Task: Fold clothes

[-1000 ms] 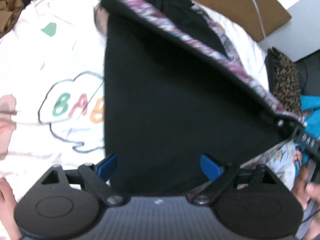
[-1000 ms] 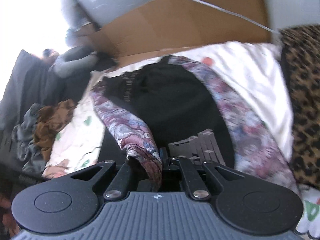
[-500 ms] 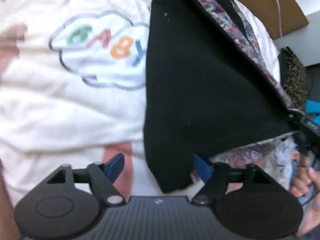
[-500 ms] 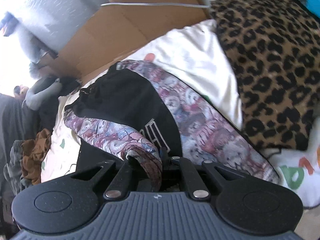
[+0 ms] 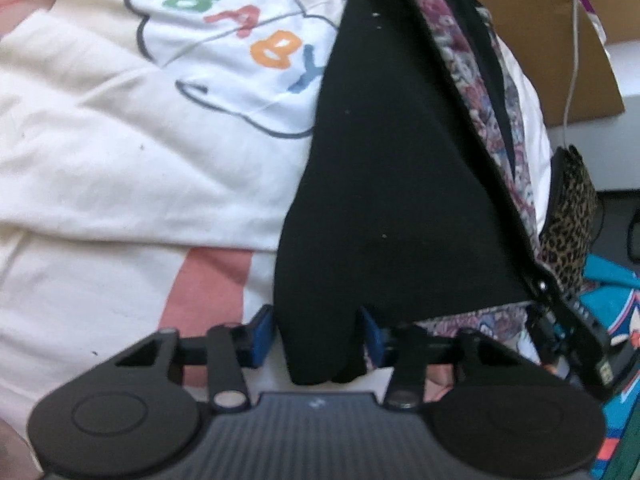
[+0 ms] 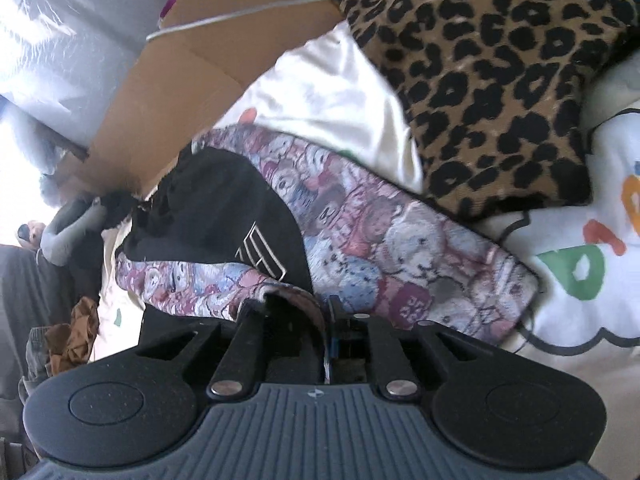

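A black garment (image 5: pixel 400 184) with teddy-bear-patterned sleeves (image 6: pixel 400 248) lies on the white bedspread (image 5: pixel 120 168). Its near black corner sits between the blue pads (image 5: pixel 262 334) of my left gripper (image 5: pixel 318 336); the pads press on both sides of the bunched cloth. My right gripper (image 6: pixel 326 316) is shut on a folded patterned edge (image 6: pixel 280 292) and holds it lifted over the black body with the white logo (image 6: pixel 260 248). In the left wrist view the right gripper (image 5: pixel 576 320) appears at the garment's far right corner, stretching that edge taut.
The bedspread carries a coloured "BABY" cloud print (image 5: pixel 240 40). A leopard-print cushion (image 6: pixel 500 80) lies right of the garment. Behind stand a cardboard box (image 6: pixel 180 80) and a white cable (image 6: pixel 240 12). Brown and grey clothes (image 6: pixel 76 332) are piled at the left.
My left gripper slid to the garment's near corner and its pads narrowed onto the cloth. My right gripper carried the patterned edge to the right, toward the leopard cushion.
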A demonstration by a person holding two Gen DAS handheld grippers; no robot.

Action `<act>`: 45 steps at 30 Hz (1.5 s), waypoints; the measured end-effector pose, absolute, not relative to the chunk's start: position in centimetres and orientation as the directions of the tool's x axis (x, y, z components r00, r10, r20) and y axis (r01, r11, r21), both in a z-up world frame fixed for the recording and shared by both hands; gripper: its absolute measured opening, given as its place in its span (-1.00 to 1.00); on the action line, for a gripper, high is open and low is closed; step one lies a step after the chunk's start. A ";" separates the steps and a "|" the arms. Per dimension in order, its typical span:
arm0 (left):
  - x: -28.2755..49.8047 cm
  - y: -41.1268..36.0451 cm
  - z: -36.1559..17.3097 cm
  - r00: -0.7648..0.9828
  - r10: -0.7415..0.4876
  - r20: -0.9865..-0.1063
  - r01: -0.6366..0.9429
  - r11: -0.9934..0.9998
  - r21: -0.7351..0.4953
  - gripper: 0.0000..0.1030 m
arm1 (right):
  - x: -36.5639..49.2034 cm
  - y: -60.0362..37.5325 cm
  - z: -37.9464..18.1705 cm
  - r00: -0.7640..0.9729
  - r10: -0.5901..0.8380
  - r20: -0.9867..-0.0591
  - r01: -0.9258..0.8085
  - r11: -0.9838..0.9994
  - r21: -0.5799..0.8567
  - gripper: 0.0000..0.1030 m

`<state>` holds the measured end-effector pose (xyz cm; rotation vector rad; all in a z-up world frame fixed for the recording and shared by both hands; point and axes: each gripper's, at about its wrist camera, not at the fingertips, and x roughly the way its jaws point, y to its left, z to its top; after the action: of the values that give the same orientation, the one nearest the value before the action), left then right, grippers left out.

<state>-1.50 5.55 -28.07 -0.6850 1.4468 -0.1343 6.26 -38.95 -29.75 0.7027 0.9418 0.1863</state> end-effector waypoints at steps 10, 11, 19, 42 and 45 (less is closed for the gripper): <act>-1.8 5.6 -27.2 0.200 -0.548 -0.812 -0.346 0.736 -0.582 -0.88 | 6.2 -38.8 -29.2 0.632 0.411 -0.657 0.102 0.797 0.596 -0.98; -1.9 5.3 -26.8 0.204 -0.554 -0.807 -0.338 0.734 -0.589 -0.89 | 6.1 -38.9 -28.9 0.641 0.406 -0.651 0.104 0.795 0.598 -0.98; -1.4 3.2 -25.5 0.217 -0.632 -0.744 -0.333 0.669 -0.664 -0.90 | 4.7 -41.7 -28.6 0.670 0.335 -0.662 0.215 0.766 0.606 -0.99; -2.0 1.1 -29.3 0.089 -0.589 -0.803 -0.251 0.767 -0.590 -0.68 | 1.7 -44.7 -30.7 0.673 0.296 -0.678 0.309 0.720 0.621 -0.74; -2.7 1.7 -29.2 0.100 -0.592 -0.800 -0.263 0.759 -0.595 -0.66 | 1.9 -44.5 -30.3 0.668 0.281 -0.689 0.288 0.756 0.588 -0.70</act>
<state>-2.73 1.71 -29.22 -0.7316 1.4883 -0.2778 1.89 -44.45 -30.30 0.7374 0.8606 -0.0041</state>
